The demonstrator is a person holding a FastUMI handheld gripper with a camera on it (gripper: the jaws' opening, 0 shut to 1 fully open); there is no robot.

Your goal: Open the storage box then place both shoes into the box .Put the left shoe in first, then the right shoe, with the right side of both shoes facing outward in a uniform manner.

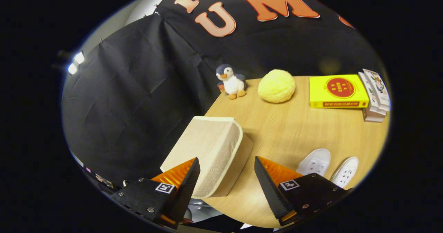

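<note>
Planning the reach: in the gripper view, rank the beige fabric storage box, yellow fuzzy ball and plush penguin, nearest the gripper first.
1. Beige fabric storage box, lid closed, between the open gripper fingers.
2. Yellow fuzzy ball, far beyond.
3. Plush penguin, table's back corner, barely farther.

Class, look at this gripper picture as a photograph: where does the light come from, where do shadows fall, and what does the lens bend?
Gripper view: a bright lamp shines beyond the cloth wall; the storage box, between the open gripper fingers, casts a soft shadow on the table; the fisheye lens curves the table edge; the shoes look sharp.
</note>
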